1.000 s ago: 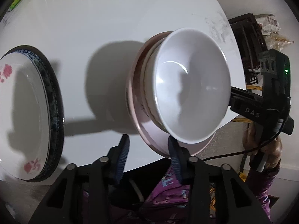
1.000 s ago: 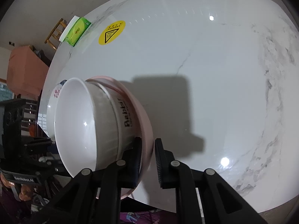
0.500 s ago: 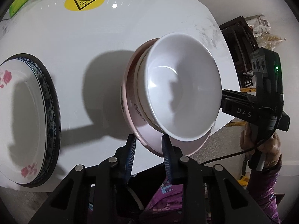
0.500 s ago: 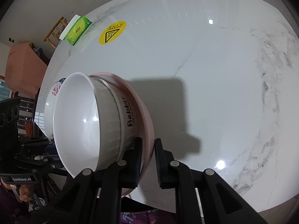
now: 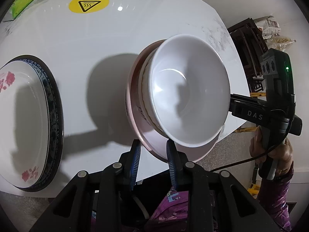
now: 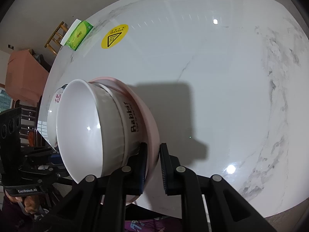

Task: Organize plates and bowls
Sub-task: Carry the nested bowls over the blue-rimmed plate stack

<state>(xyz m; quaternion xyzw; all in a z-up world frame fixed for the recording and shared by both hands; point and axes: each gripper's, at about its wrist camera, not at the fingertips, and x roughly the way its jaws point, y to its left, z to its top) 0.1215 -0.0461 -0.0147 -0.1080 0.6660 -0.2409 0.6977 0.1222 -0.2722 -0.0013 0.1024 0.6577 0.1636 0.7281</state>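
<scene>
Glossy round bowls (image 5: 189, 96), pink plate (image 6: 152, 135), marble table (image 6: 212, 77)

Table top (image 6: 222, 81): polished white marble look, grey veining, glossy enough to mirror the lamps. White bowl (image 5: 190, 100) was smooth glazed ceramic, shiny inside; pink plate (image 6: 152, 135) under it looked glazed too, softer sheen. Flowered plate (image 5: 23, 116): glossy glaze, dark patterned rim. My left gripper (image 5: 152, 154) and right gripper (image 6: 153, 160) were matt black plastic, ribbed pads, bare metal pivot screws. Yellow sticker (image 5: 88, 3) flat and semi-gloss. Green box (image 6: 79, 34) looked like printed card.
</scene>
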